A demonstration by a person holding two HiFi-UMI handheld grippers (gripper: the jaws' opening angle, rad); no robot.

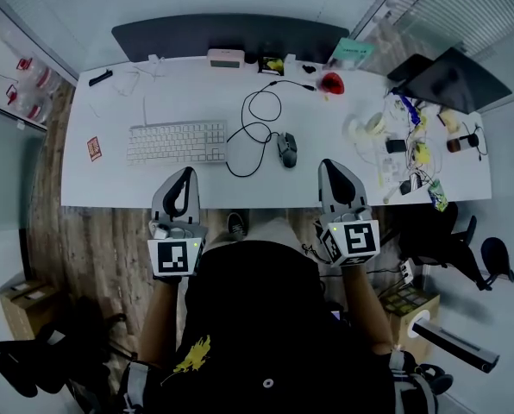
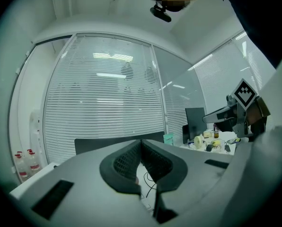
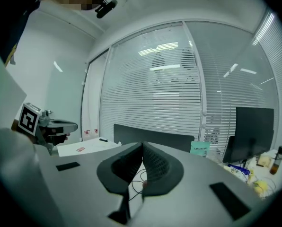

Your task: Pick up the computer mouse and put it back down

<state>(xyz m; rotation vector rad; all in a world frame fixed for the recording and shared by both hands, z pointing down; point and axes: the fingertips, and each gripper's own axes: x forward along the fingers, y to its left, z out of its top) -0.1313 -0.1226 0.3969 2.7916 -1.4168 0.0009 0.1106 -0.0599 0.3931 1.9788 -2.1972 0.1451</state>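
The dark computer mouse [image 1: 287, 149] lies on the white desk [image 1: 102, 188], its black cable [image 1: 255, 128] looping to its left. My left gripper [image 1: 182, 178] hovers at the desk's front edge, below the white keyboard [image 1: 177, 142], jaws shut with nothing between them. My right gripper [image 1: 333, 169] is held at the front edge too, just right of and nearer than the mouse, also shut and empty. In the left gripper view the closed jaws [image 2: 141, 143] point level across the desk; the right gripper view shows closed jaws [image 3: 142, 146] with the cable beyond them.
Clutter fills the desk's right end: a black monitor [image 1: 451, 78], small bottles and cables [image 1: 404, 141]. A red object [image 1: 331, 83] and a pink box [image 1: 226, 57] sit at the back by a dark partition [image 1: 231, 37]. A small red card [image 1: 94, 148] lies left.
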